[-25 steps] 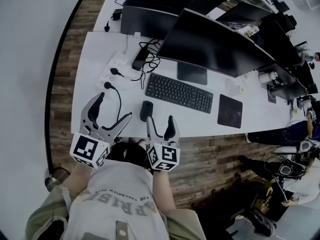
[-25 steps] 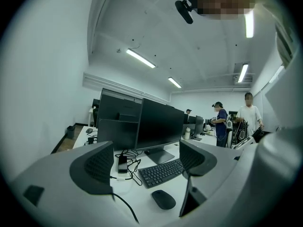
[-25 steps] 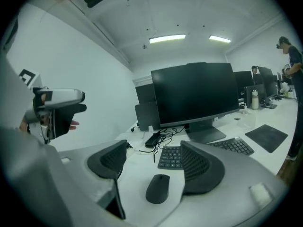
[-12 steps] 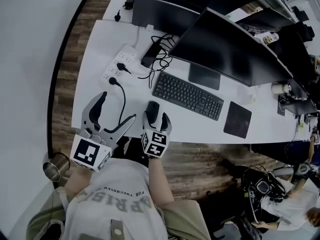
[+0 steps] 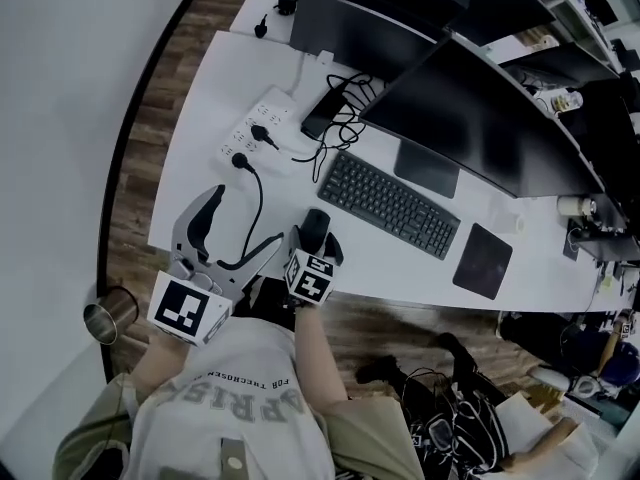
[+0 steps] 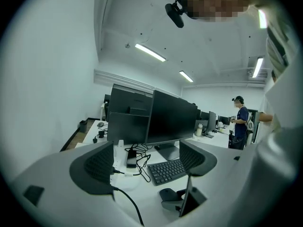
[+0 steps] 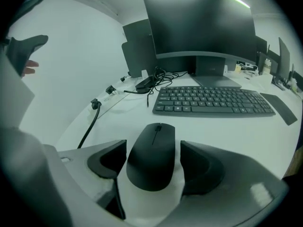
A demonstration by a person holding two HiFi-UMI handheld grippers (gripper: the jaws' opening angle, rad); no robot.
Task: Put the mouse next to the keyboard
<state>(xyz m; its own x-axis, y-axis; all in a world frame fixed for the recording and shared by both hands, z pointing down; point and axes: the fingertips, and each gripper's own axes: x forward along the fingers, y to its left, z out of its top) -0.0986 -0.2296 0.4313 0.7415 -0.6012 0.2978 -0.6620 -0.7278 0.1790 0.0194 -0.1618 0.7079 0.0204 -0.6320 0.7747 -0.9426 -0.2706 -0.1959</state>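
Note:
A black mouse (image 5: pixel 316 224) lies on the white table (image 5: pixel 200 148), just left of and nearer than the black keyboard (image 5: pixel 390 204). My right gripper (image 5: pixel 317 240) stands open with its jaws on either side of the mouse (image 7: pixel 151 164); a thin strip of table shows beside the right jaw. The keyboard (image 7: pixel 213 100) lies a short way beyond it. My left gripper (image 5: pixel 247 218) is open and holds nothing, above the table's near left edge. In the left gripper view the mouse (image 6: pixel 169 194) and keyboard (image 6: pixel 165 169) show lower right.
A white power strip (image 5: pixel 250 133) with a black cable (image 5: pixel 258 193) lies at the left. Monitors (image 5: pixel 480 118) stand behind the keyboard. A dark mouse pad (image 5: pixel 482 261) lies right of the keyboard. A metal cup (image 5: pixel 103 318) stands on the floor. A person (image 6: pixel 241 122) stands far off.
My right gripper has moved forward over the table edge until its jaws straddle the mouse. The left gripper has stayed about where it was, open.

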